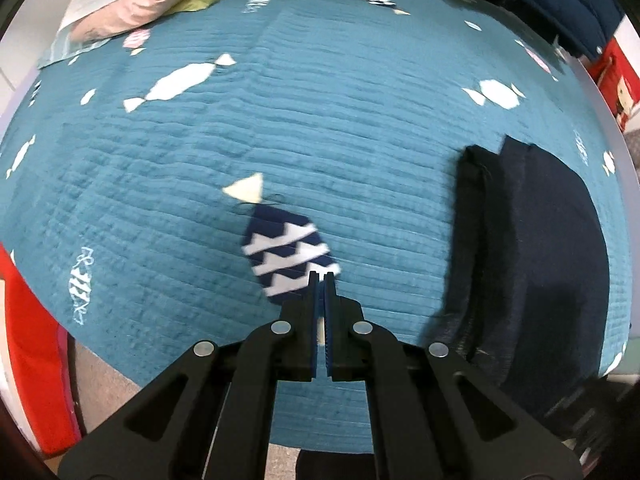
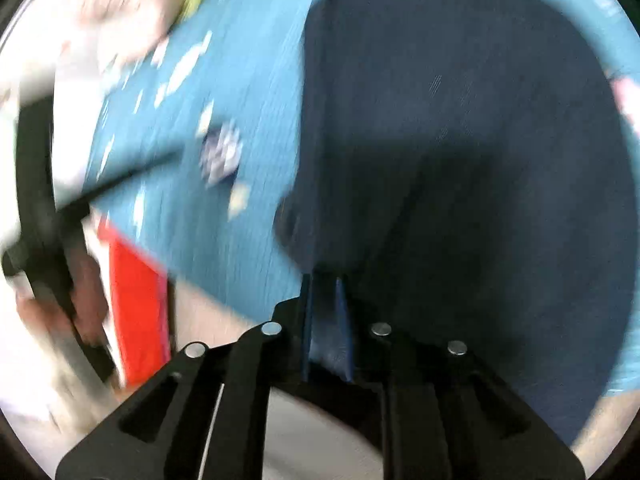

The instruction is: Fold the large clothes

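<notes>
**Loose hold on the garment is the main risk**

The dark garment (image 1: 532, 240) lies folded on the teal quilt (image 1: 280, 120), near the right edge of the bed in the left wrist view. In the right wrist view it fills most of the picture (image 2: 460, 120), and its near edge is just in front of the right gripper (image 2: 326, 280).

What could go wrong: the right wrist picture is strongly blurred, so I cannot tell whether cloth is between the jaws of the right gripper. They stand partly apart, with a narrow gap. If they close on only the top layer, I think the fold will open when the garment is lifted, and the layers will slide apart. If they close on nothing, the next fold will not happen at all. A fast move could also drag the garment toward the bed edge, where it could slip off. The left gripper (image 1: 322, 276) is well apart from the garment, so it cannot hold the other side steady.

Pose: both grippers point steeply down at the bed. The left one hangs over bare quilt, above a navy and white printed patch (image 1: 286, 256), with its jaws together and nothing between them. The right one is over the near edge of the garment, tilted down toward it.
</notes>
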`<state>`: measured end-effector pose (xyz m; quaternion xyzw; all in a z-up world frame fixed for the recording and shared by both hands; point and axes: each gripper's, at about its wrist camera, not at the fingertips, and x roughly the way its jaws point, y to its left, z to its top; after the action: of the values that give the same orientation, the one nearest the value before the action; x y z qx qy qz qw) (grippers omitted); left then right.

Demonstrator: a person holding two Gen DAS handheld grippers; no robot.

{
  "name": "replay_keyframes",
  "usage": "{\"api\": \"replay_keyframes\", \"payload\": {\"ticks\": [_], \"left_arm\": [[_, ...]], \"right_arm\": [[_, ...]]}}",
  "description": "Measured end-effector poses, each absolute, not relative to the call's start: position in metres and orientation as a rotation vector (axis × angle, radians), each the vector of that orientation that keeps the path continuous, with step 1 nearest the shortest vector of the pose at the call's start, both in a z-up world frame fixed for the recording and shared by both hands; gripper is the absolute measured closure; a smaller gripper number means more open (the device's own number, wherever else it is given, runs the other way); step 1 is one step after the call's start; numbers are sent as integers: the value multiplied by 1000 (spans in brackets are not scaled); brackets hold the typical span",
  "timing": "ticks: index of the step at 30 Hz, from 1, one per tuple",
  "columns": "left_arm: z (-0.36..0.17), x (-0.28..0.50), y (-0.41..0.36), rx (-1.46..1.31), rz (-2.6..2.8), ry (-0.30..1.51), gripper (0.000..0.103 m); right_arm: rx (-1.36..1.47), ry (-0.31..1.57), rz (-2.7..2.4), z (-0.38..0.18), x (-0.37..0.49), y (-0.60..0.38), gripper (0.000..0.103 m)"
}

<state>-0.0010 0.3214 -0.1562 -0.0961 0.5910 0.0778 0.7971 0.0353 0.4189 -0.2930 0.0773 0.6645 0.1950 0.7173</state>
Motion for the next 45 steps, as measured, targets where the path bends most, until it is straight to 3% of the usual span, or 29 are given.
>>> {"api": "replay_keyframes", "payload": {"ticks": [1,2,4,5,6,8,12,16,19,21,27,31,33,41,45], "left_arm": [[-157,-1,325,-209,176,1272,100],[-159,-1,328,-215,184,1276,100],[-162,-1,332,-228,194,1288,100],[-164,0,334,-237,195,1293,100],[-165,0,335,-250,192,1299,100],[-168,0,336,-264,188,1303,100],[-169,0,339,-278,193,1303,100],[-171,2,344,-288,210,1308,100],[-171,6,345,-285,220,1307,100],[-168,5,346,-299,217,1298,100],[-165,6,337,-269,198,1289,97],[-172,9,324,-239,169,1313,97],[-176,10,319,-239,158,1326,97],[-173,14,299,-186,136,1321,97],[-171,14,294,-197,142,1321,93]], "right_arm": [[162,1449,388,-292,46,422,45],[149,1439,361,-294,53,425,38],[102,1431,339,-301,72,447,41],[75,1433,322,-309,73,456,52],[-4,1459,260,-323,83,473,74],[-17,1507,217,-347,97,477,94],[36,1504,193,-352,110,485,101],[219,1436,351,-316,113,493,103],[90,1461,317,-342,119,518,103],[167,1552,366,-355,112,505,102],[5,1439,391,-299,68,450,102],[-55,1626,478,-349,36,453,102],[-86,1590,464,-374,33,465,102],[-25,1682,612,-344,18,466,102],[86,1720,552,-392,18,448,102]]}}
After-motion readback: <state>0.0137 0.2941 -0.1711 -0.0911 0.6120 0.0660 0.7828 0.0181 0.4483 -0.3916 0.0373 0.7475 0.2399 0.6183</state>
